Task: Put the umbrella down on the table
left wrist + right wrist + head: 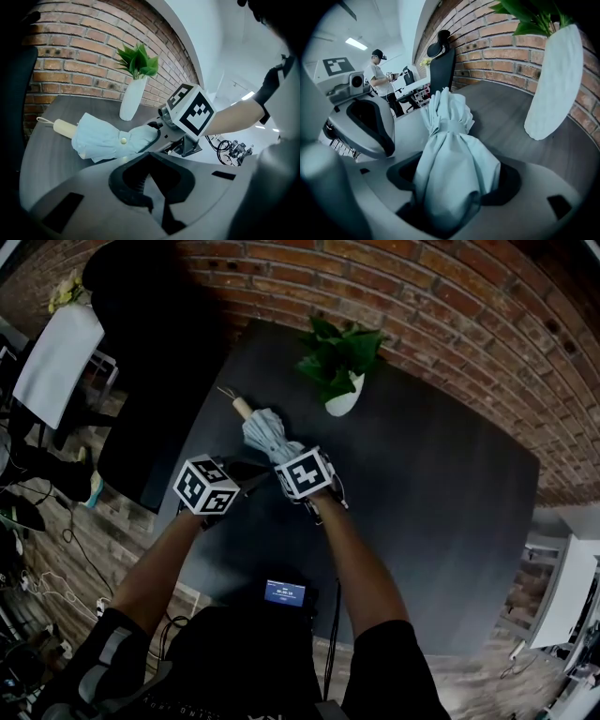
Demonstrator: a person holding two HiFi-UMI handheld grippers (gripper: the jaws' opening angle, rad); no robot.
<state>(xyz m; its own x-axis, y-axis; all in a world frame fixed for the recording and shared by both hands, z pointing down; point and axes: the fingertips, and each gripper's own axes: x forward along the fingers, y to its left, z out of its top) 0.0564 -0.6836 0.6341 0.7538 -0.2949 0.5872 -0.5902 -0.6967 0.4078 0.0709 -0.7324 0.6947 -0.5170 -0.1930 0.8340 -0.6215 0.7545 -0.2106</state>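
Observation:
A folded pale blue umbrella (267, 432) with a cream handle (242, 407) lies low over the dark table (422, 484), handle pointing to the far left edge. Whether it touches the top I cannot tell. My right gripper (284, 456) is shut on its bunched fabric end; in the right gripper view the cloth (452, 173) fills the space between the jaws. My left gripper (249, 482) hovers just left of the right one, jaws together and empty. The left gripper view shows the umbrella (108, 138) and the right gripper (158, 133) ahead of it.
A white vase with green leaves (342, 395) stands on the table beyond the umbrella, by the brick wall (450, 306). A black office chair (141, 362) sits off the table's left edge. A person (379, 75) stands far back in the room.

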